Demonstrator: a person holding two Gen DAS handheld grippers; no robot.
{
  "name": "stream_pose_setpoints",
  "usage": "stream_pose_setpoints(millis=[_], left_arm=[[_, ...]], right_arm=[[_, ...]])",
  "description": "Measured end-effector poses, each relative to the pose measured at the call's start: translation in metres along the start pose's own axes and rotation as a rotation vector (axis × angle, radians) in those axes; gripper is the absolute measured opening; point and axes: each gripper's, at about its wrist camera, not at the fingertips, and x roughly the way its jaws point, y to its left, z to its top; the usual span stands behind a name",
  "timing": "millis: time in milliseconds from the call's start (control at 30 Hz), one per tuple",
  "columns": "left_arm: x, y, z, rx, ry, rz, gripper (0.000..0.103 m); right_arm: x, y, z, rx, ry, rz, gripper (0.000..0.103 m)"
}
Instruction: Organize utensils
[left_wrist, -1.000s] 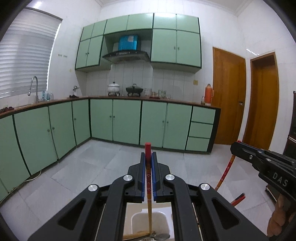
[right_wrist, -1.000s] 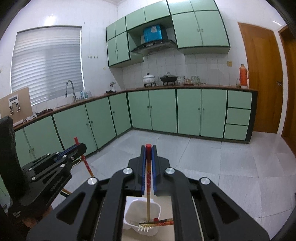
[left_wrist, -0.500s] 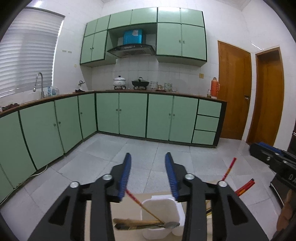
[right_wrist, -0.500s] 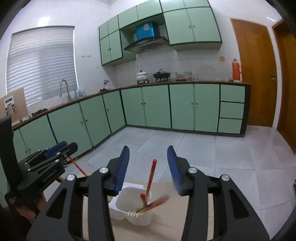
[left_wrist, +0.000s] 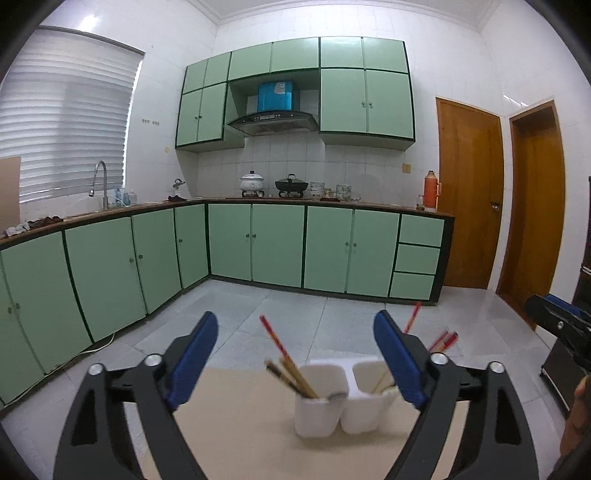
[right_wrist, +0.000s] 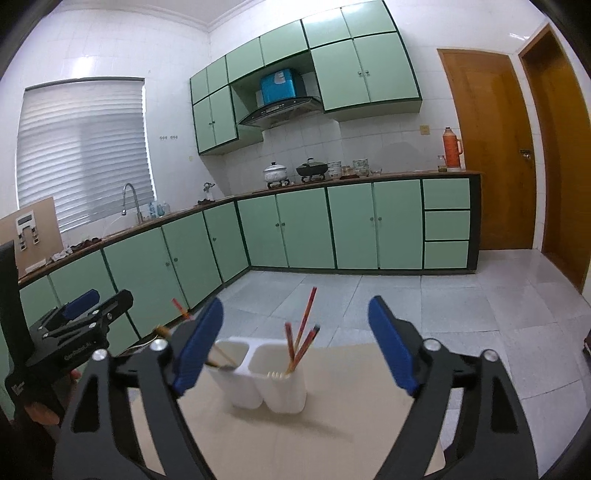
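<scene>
A: While both sets of jaws are opening, note the grip state. The left black two-finger gripper with blue pads (left_wrist: 295, 354) has nothing between its jaws; same for the right black two-finger gripper with blue pads (right_wrist: 295, 339). Neither holds anything.

B: Location of the task items?

A: The white plastic two-compartment utensil holder (right_wrist: 258, 373) stands upright on the pale beige tabletop (right_wrist: 332, 424), ahead of both grippers. The red-tipped wooden chopsticks (right_wrist: 303, 332) lean in the compartment on the right in the right wrist view. More red-ended chopsticks and a dark-handled utensil (left_wrist: 288, 365) lean in the other one; a metal spoon bowl seems to rest at that rim, too blurred to confirm.

B: How to finish the step cleanly?

A: Judgement only: draw each gripper straight back, jaws wide, so no pad brushes a leaning stick. The holder looks light and thin-walled; a side knock could tip it.

B: Materials?

A: Holder: smooth, matte, rounded corners, tapering slightly toward the base. Chopsticks: slim, straight, rigid, lacquered red ends, bare wood lower. They would likely slide on the smooth plastic and settle against the rim. Tabletop flat, unglossy.
</scene>
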Motion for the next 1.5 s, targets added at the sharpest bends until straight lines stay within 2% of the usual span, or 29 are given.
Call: stream_pose_setpoints(millis=[67, 233, 467, 800, 1033, 1500], left_arm=[[-0.014, 0.001, -0.005, 0.004, -0.006, 0.017, 0.097], [-0.045, 0.001, -0.012, 0.003, 0.011, 0.017, 0.097], [-0.083, 0.007, -0.019, -0.031, 0.012, 0.007, 0.097], [-0.122, 0.001, -0.026, -0.002, -0.002, -0.002, 0.097], [-0.139, -0.003, -0.024, 0.008, -0.027, -0.001, 0.097], [-0.160, -0.004, -0.026, 0.017, -0.052, -0.004, 0.097]], right_arm=[[-0.014, 0.004, -0.005, -0.007, -0.002, 0.002, 0.091], [-0.044, 0.010, -0.016, 0.002, 0.003, 0.010, 0.098], [-0.064, 0.021, -0.020, -0.011, 0.049, 0.034, 0.098], [-0.091, 0.046, -0.022, -0.070, 0.016, 0.050, 0.098], [-0.103, 0.064, -0.021, -0.131, 0.002, 0.069, 0.098], [-0.110, 0.075, -0.020, -0.142, 0.002, 0.093, 0.098]])
